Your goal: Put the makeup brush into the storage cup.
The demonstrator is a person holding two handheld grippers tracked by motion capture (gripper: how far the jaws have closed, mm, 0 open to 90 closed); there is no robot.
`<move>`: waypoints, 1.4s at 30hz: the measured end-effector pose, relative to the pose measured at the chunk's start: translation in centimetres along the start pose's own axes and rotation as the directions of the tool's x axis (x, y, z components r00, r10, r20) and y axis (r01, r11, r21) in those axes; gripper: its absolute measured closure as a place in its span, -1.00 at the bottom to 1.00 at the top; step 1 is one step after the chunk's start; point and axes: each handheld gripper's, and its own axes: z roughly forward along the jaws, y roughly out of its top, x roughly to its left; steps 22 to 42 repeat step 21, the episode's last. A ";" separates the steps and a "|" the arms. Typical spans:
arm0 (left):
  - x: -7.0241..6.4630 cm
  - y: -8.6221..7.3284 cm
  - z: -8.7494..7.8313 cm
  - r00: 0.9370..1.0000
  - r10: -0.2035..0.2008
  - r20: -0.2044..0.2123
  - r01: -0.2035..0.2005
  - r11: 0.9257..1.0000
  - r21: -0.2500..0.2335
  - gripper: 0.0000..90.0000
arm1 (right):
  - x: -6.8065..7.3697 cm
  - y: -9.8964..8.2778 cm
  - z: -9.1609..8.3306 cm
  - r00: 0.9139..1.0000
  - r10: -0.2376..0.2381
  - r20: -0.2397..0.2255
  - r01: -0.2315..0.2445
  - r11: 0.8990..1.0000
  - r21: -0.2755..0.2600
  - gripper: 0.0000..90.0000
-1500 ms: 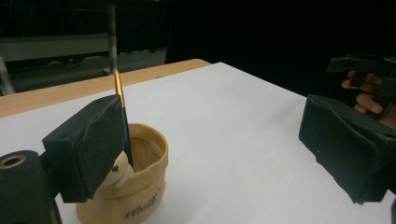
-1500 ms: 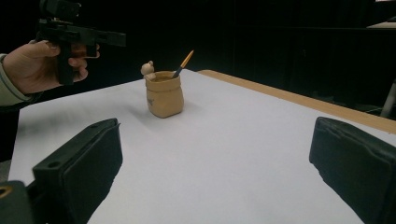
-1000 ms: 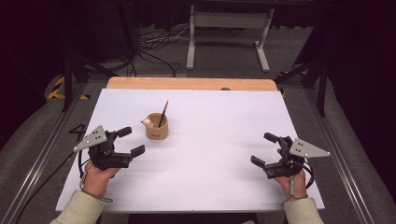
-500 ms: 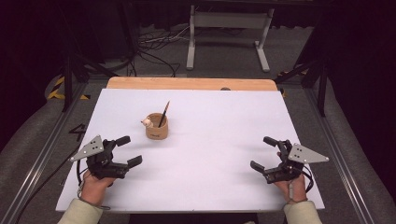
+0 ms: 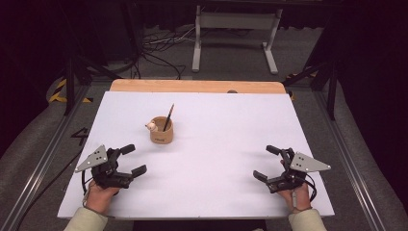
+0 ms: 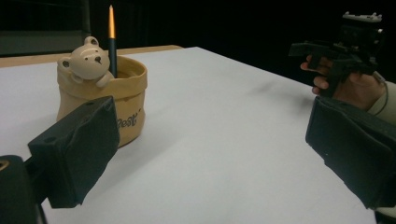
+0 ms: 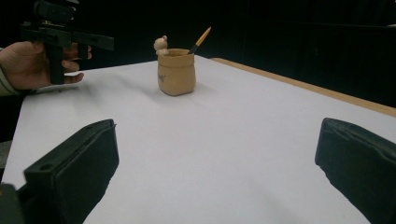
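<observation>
A: Tan cup (image 5: 161, 131) with pencil (image 5: 168, 118), bear on rim — position?
B: Ten o'clock of table (image 5: 231, 125) centre.
A: Tongs?
B: Left gripper (image 5: 129, 160) at seven o'clock, right gripper (image 5: 267, 162) at five; both jaws apart, empty.

Left gripper (image 5: 130, 160) drawn back toward near table edge since 1.0 s ago, now well apart from holder (image 5: 161, 130), jaws spread. Right gripper (image 5: 267, 162) also eased back toward near edge, smaller shift, jaws spread. Jaw gap on either possibly unchanged, hard to judge from high view
</observation>
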 end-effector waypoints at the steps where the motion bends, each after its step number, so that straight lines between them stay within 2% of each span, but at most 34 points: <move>1: 0.0 -0.1 0.1 1.000 0.003 -0.006 -0.003 1.000 0.011 -0.92 | 0.0 -0.2 0.2 1.000 0.006 -0.002 -0.006 1.000 0.022 -1.00; 4: -0.1 -0.2 0.2 1.000 0.015 -0.016 -0.015 1.000 0.022 -0.93 | 0.1 -0.2 0.4 1.000 0.002 -0.006 -0.002 0.999 0.035 -1.00; 7: 0.0 -0.4 0.3 1.000 0.005 -0.026 -0.004 0.999 0.035 -0.92 | 0.2 -0.4 0.6 1.000 0.011 -0.006 -0.010 0.998 0.058 -1.00; 11: -0.1 -0.5 0.9 1.000 0.012 -0.022 -0.010 0.996 0.083 -0.95 | 0.4 -0.6 1.2 0.999 0.009 -0.035 -0.006 0.996 0.092 -1.00; 18: -0.2 -0.5 1.3 1.000 0.008 -0.017 -0.006 0.994 0.109 -0.97 | 0.3 -0.6 1.1 0.999 0.023 -0.027 -0.020 0.996 0.083 -1.00; 21: -0.3 -0.5 1.3 1.000 0.005 -0.018 -0.003 0.994 0.107 -0.97 | 0.2 -0.6 1.0 0.999 0.035 -0.023 -0.033 0.997 0.074 -1.00; 42: -0.3 -0.5 1.3 1.000 0.005 -0.018 -0.003 0.994 0.107 -0.97 | 0.2 -0.6 1.0 0.999 0.035 -0.023 -0.033 0.997 0.074 -1.00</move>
